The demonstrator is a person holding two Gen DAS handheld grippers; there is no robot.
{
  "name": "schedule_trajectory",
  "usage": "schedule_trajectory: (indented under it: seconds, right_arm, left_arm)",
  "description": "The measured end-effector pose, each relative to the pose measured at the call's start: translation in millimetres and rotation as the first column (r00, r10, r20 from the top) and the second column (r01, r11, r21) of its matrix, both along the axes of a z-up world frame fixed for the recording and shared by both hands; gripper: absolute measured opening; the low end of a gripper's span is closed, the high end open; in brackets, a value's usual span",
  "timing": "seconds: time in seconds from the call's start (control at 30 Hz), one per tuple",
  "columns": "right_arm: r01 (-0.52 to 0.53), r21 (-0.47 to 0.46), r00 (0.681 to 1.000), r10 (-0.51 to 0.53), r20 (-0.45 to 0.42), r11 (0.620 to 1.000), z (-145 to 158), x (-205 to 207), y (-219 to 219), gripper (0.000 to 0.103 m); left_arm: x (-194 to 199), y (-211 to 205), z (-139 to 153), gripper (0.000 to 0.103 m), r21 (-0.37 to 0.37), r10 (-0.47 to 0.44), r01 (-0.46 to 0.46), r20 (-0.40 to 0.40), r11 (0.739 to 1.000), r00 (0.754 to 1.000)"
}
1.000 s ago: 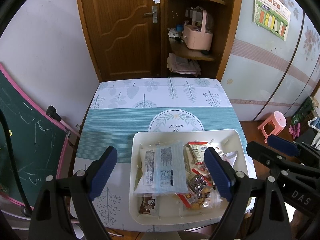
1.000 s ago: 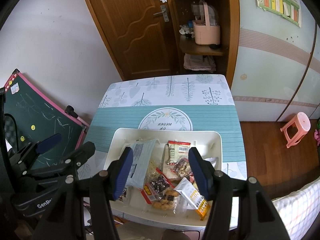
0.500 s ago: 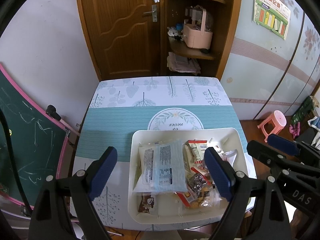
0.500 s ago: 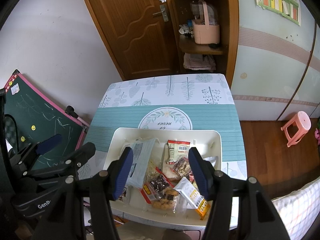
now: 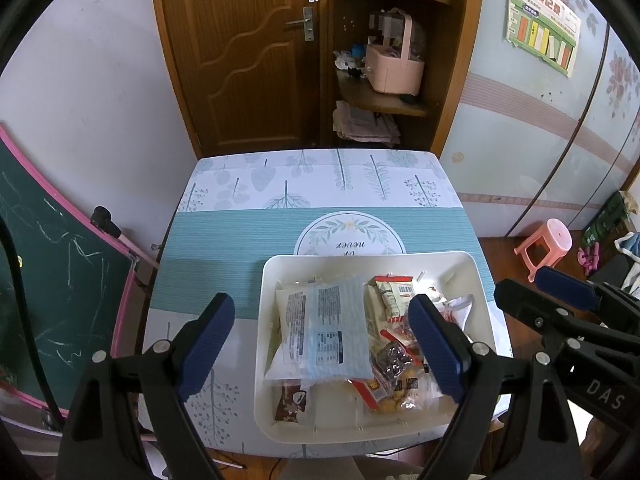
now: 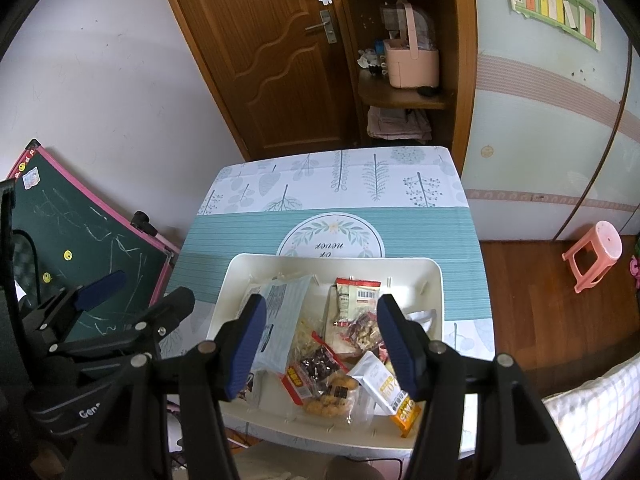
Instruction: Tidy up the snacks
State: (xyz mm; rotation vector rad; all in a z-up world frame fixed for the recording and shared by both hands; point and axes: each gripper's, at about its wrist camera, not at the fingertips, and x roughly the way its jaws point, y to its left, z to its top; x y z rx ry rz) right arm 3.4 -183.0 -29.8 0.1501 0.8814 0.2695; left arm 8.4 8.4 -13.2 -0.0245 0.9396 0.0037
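Observation:
A white tray (image 5: 360,258) (image 6: 320,259) sits on the near half of the table and holds several snack packets. A large pale-blue packet (image 5: 324,328) (image 6: 280,312) lies on its left side, and a green-and-red packet (image 5: 394,292) (image 6: 356,296) lies towards the back. An orange-and-white packet (image 6: 390,394) rests at the front right, and a brown one (image 5: 292,398) at the front left. My left gripper (image 5: 320,303) hovers open above the tray's left half with nothing between its jaws. My right gripper (image 6: 320,305) hovers open over the tray's middle, also with nothing in it.
The table carries a teal and leaf-print cloth (image 5: 240,236). A green chalkboard (image 5: 52,280) leans at the left. Behind the table are a wooden door (image 5: 248,52) and a corner shelf with a pink basket (image 5: 394,68). On the floor to the right stands a pink stool (image 5: 548,248).

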Motion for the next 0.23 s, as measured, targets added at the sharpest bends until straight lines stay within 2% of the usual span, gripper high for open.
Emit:
schedule_trajectory:
  seconds: [0.23]
  right_arm:
    - [0.001, 0.000, 1.000, -0.001, -0.001, 1.000, 0.0, 0.1, 0.0, 0.058]
  left_arm:
    - [-1.2, 0.0, -1.6, 0.088, 0.000, -0.001, 0.001, -0.002, 1.000, 1.000]
